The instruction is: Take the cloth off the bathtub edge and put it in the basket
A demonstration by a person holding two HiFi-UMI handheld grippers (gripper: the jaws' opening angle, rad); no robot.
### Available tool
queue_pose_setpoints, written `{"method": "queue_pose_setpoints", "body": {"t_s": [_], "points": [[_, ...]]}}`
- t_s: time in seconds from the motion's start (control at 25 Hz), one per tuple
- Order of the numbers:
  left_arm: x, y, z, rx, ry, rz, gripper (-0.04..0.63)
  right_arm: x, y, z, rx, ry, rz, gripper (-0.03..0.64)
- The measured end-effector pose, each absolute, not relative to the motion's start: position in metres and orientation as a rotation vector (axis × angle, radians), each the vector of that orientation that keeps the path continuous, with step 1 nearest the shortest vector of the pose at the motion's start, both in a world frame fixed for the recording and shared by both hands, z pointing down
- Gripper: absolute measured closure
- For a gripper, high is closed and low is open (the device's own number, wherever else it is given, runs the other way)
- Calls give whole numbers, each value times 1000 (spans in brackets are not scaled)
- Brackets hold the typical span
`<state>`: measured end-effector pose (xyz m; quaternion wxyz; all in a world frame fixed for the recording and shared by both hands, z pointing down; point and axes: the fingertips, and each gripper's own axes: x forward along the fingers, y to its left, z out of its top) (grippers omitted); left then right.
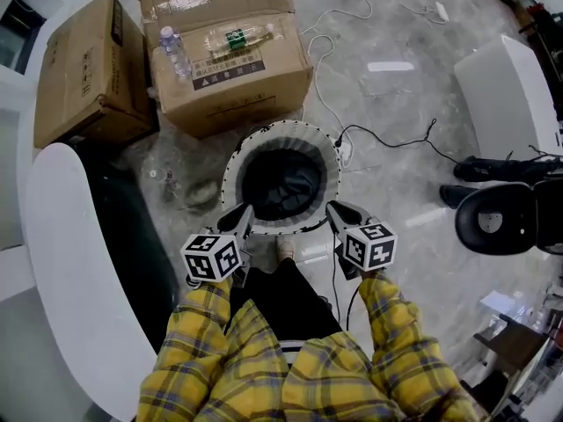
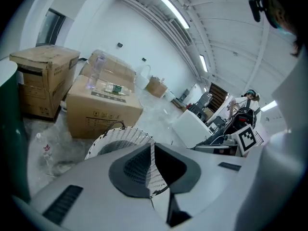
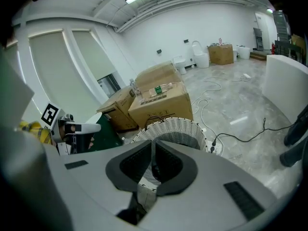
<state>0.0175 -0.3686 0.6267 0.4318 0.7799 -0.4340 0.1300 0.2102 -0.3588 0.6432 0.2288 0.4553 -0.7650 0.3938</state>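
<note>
Cloth is in, and both grippers hang empty over the basket.
The dark cloth [image 1: 283,187] looks bunched deep inside the round white woven basket [image 1: 230,167] at twelve o'clock, well apart from the white bathtub edge [image 1: 62,236] at nine o'clock. The left gripper [image 1: 244,213] and right gripper [image 1: 333,209] hover at the near rim, jaws pressed together on nothing. The clean finish would be to lift straight clear without nudging that light rim.

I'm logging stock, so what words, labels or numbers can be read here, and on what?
Nothing can be read.
Box, top label: print too small.
Same box, side print: blurred.
Bottle lying on the box, green label: too small.
Cubes on the left gripper and right gripper: square codes, no words.
</note>
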Motion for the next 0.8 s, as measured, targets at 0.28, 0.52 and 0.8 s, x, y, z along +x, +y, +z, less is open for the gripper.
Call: {"method": "queue_pose_setpoints", "body": {"t_s": [0.28,0.52,0.8], "points": [[11,-357,601,1976,-1129,296,557,207,-351,609,1353,-2158,1182,578],[0,-348,589,1974,-1189,281,557,201,-347,590,1401,-2177,1227,586],[-5,-338,583,1960,-1243,279,557,195,-341,586,1411,-2167,1194,591]]}}
